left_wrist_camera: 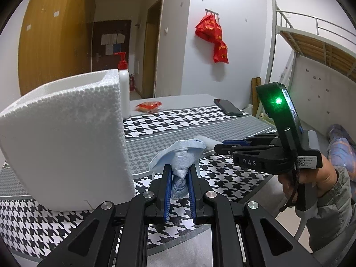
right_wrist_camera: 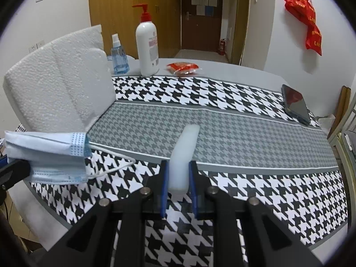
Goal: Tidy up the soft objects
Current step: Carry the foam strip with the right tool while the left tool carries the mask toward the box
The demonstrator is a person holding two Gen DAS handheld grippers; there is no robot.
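A pale blue face mask [left_wrist_camera: 178,153] is pinched between the blue pads of my left gripper [left_wrist_camera: 180,169], which is shut on it just above the table. In the right wrist view the mask [right_wrist_camera: 44,155] hangs at the far left with its ear loop trailing on the cloth. My right gripper [right_wrist_camera: 178,166] is shut on the near end of a white foam strip [right_wrist_camera: 184,146], whose far end points away over the grey band. In the left wrist view the right gripper [left_wrist_camera: 219,145] sits just right of the mask, and the strip [left_wrist_camera: 207,142] shows beyond its tips. A white styrofoam box [left_wrist_camera: 64,142] stands at the left.
The styrofoam box [right_wrist_camera: 60,84] is on the houndstooth tablecloth [right_wrist_camera: 244,189]. Behind it stand a white pump bottle [right_wrist_camera: 148,44] and a blue spray bottle [right_wrist_camera: 119,55]. A red packet [right_wrist_camera: 183,67] lies at the back and a dark phone [right_wrist_camera: 296,104] at the right edge. A person's hand [left_wrist_camera: 311,182] holds the right gripper.
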